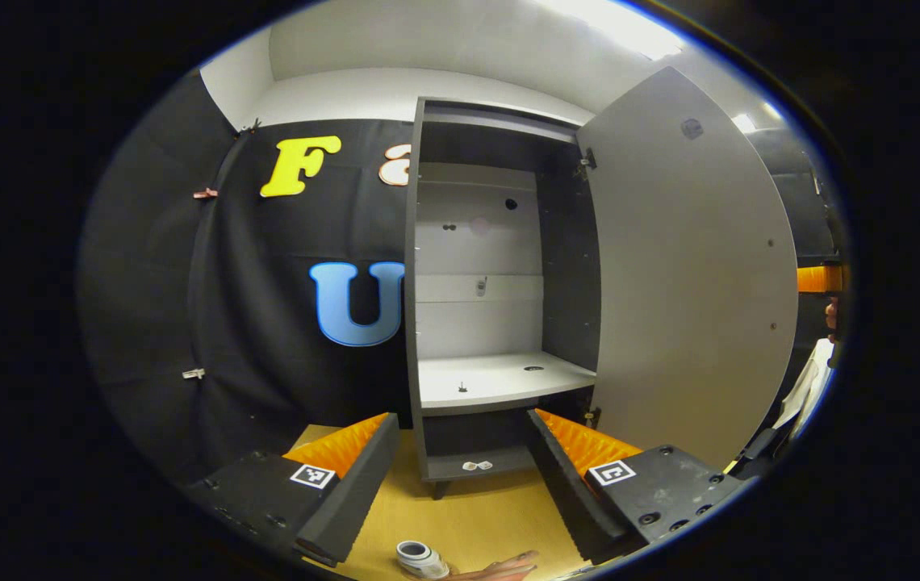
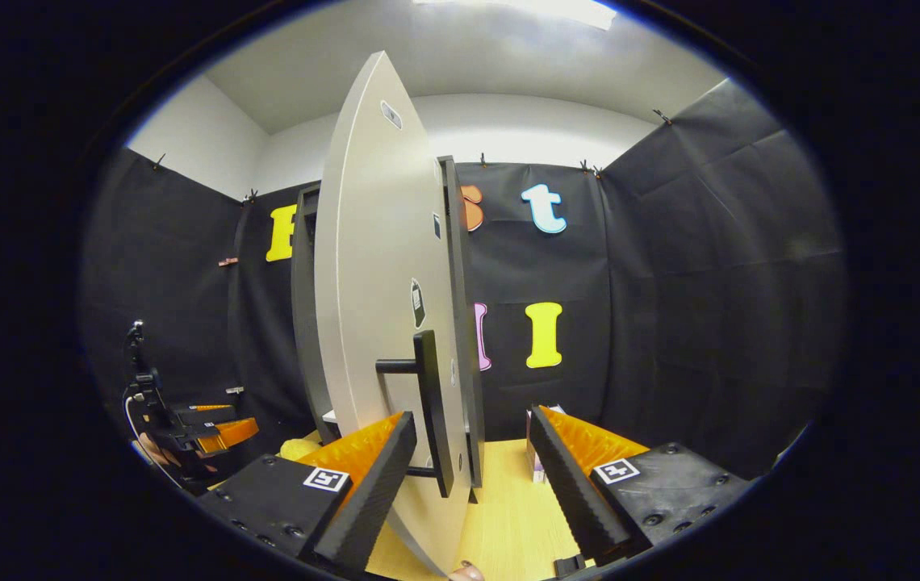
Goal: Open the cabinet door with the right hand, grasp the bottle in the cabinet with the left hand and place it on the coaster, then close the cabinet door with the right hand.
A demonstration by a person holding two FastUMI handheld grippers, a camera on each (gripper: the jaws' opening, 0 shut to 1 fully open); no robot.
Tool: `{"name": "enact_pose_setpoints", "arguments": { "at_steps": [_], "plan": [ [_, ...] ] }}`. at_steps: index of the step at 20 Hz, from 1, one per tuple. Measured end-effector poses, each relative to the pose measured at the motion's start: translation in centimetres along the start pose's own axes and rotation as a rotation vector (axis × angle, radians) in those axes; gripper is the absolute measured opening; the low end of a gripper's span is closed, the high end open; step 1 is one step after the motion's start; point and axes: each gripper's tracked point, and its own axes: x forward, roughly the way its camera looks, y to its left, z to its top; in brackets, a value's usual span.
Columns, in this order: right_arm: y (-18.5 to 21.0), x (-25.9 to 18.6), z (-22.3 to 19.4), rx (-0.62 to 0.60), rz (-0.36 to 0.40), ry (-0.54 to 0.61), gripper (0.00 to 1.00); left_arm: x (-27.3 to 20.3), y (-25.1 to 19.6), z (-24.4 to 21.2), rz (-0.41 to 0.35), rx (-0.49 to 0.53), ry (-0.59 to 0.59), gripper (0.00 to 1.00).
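Wooden table [image 1: 476, 516], black cloth wall [image 1: 266, 323]; cabinet door [image 1: 694, 282] swung wide at 3 o'clock; left gripper [image 1: 460, 476] and right gripper [image 2: 472, 472] both spread, empty.

The cabinet [image 1: 500, 290] stands on the table [image 1: 476, 516], right in front of the cloth wall [image 1: 266, 323] — its door [image 1: 690, 274] swings out to the right. A shelf [image 1: 500, 379] sits inside, low down. Near the table's front edge, before the cabinet, stands a bottle [image 1: 421, 558] — in the right gripper view, the door's handle [image 2: 430, 407] sticks out from the door.
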Motion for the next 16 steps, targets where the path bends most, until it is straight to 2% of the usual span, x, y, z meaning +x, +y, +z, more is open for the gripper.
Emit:
{"name": "enact_pose_setpoints", "arguments": {
  "at_steps": [4, 7, 12, 16],
  "plan": [
    [5.7, 0.7, -0.7, -0.004, 0.010, 0.003, 0.94, 1.5, 1.4, 0.6, -0.082, 0.018, -0.013, 0.98],
    [10.2, 1.5, -1.0, -0.018, 0.027, 0.001, 0.94, 1.8, 4.3, 0.7, -0.109, 0.012, -0.022, 0.98],
    [17.3, 4.4, -3.1, 0.035, 0.084, 0.024, 0.94, 1.7, 9.7, 0.4, -0.103, 0.017, -0.017, 0.98],
    [21.0, 6.6, -3.9, 0.080, 0.137, 0.034, 0.94, 1.0, 12.7, 1.1, -0.091, 0.019, -0.032, 0.98]
  ]
}}
